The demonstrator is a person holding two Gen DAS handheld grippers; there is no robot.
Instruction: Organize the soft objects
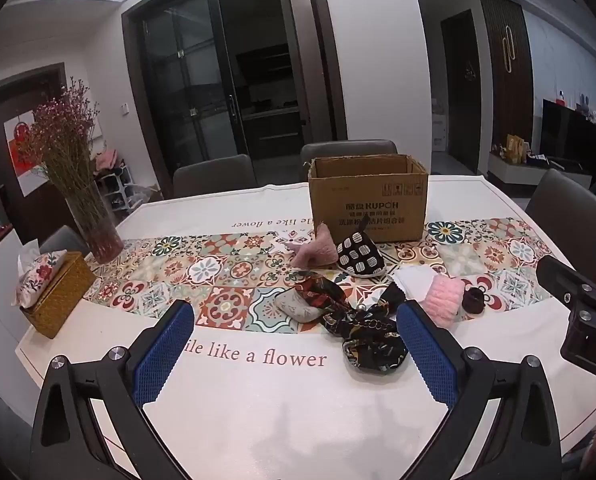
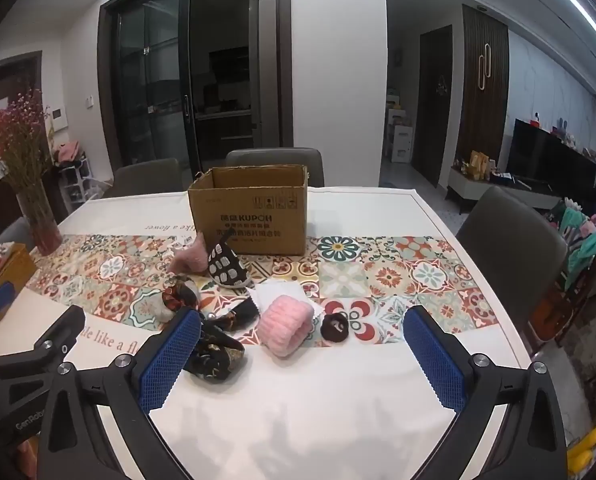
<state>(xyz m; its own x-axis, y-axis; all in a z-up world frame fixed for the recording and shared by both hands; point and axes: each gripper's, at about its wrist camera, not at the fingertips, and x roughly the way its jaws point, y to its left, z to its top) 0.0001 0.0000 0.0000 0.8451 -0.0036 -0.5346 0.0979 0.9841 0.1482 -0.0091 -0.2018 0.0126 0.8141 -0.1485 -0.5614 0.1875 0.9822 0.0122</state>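
The tablecloth (image 2: 338, 420) is white with a band of multicoloured floral tiles. At its twelve o'clock stands a plain brown cardboard box (image 2: 253, 216). The pouch (image 2: 227, 266) is black with white blocks; the fluffy band (image 2: 283, 326) pink; the scrunchie (image 2: 335, 327) dark brown.

A box (image 2: 249, 216) stood mid-frame on the table (image 2: 298, 420); soft items (image 2: 285, 326) lay below it, a vase (image 2: 43, 228) at far left.
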